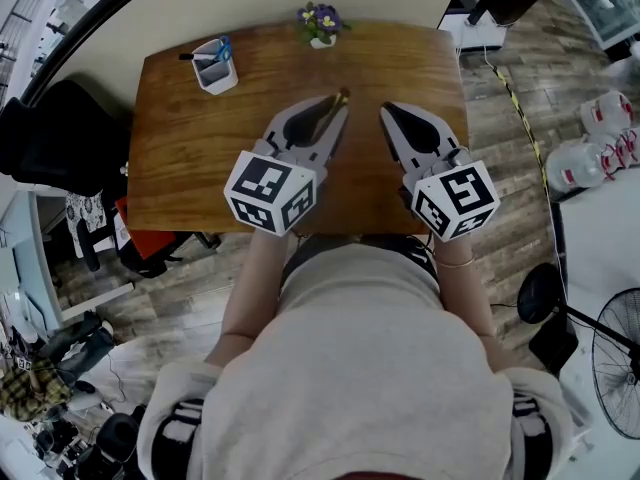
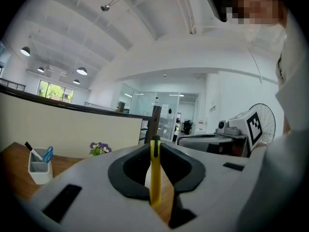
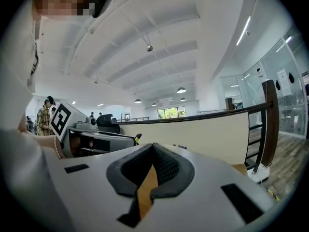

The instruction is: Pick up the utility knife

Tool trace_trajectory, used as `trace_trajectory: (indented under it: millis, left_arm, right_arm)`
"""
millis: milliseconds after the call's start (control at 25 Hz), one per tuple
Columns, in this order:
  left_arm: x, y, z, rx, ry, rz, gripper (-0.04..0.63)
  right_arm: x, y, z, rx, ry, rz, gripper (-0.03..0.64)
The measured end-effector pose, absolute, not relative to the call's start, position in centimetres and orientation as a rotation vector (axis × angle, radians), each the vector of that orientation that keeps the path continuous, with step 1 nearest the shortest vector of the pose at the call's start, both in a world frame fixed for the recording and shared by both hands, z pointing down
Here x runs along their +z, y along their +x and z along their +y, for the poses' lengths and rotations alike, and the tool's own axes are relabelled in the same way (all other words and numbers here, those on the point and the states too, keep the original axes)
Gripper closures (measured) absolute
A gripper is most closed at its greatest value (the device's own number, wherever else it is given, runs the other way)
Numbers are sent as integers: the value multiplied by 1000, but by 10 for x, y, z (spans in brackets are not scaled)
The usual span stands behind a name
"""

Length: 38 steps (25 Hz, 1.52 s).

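The utility knife is clamped upright in the left gripper; the right gripper is shut, empty. Pickup seems done; a steady hold is needed.

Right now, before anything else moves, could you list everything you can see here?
Table: one, brown wood, in front of the person.
Cup: one, white, table's far left corner, holding blue-handled scissors.
Flowers: one small pot, purple, table's far edge.
Utility knife: one, yellow, gripped above the table's middle.
Water bottles: about three, clear, on the floor at right.
Fan: one, black, floor at lower right.
Left hand-held gripper: one, grey and black, shut on the utility knife.
Right hand-held gripper: one, grey and black, beside it, shut, holding nothing.
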State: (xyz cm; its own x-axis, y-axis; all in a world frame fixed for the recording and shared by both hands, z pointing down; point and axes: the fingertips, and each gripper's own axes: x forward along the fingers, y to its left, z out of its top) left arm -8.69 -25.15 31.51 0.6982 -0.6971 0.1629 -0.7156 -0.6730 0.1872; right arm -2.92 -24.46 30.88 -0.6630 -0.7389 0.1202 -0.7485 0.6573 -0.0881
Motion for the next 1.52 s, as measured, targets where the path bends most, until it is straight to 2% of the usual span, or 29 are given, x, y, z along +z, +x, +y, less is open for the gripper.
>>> trace_trajectory:
  millis: [1520]
  left_arm:
    - [350,-87,-242,188,2631,-1077,517]
  right_arm:
    - [344,-37,-232,285,1206,-2729,606]
